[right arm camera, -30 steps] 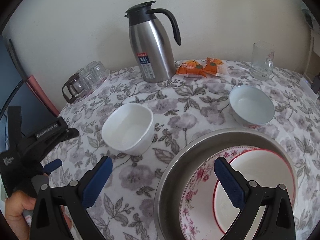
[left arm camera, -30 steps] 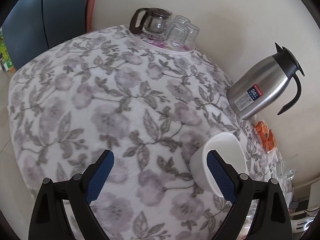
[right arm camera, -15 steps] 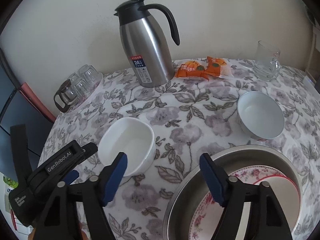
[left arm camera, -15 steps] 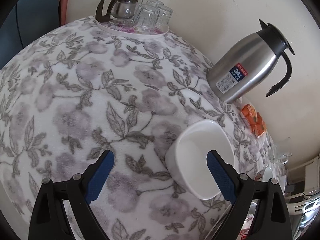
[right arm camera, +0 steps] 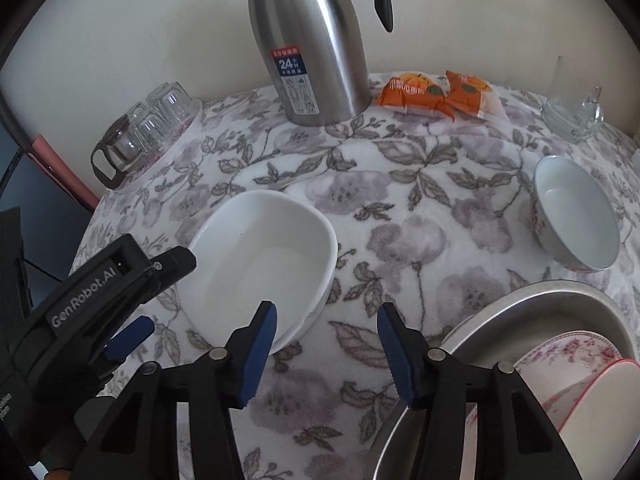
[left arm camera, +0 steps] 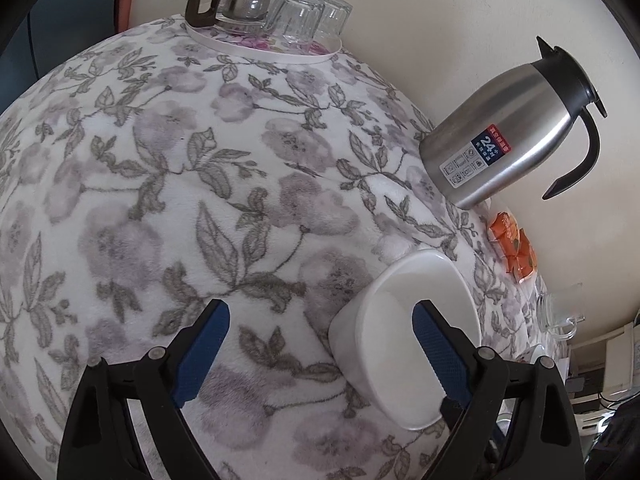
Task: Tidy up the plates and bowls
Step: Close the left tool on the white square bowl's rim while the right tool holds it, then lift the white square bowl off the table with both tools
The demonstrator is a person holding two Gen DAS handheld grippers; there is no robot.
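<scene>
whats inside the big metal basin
In the metal basin lie a floral plate and, overlapping it, a red-rimmed white dish. The right hand-held gripper and the frame edge hide the basin's near part, so anything further under them can't be seen.

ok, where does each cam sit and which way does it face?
Left wrist: on the left gripper, angled down at the tablecloth and white bowl; its own open fingers show.
Right wrist: on the right gripper, angled down toward the bowl and basin; own fingers plus the left gripper show.
Shared: bowl, thermos, glass tray.
</scene>
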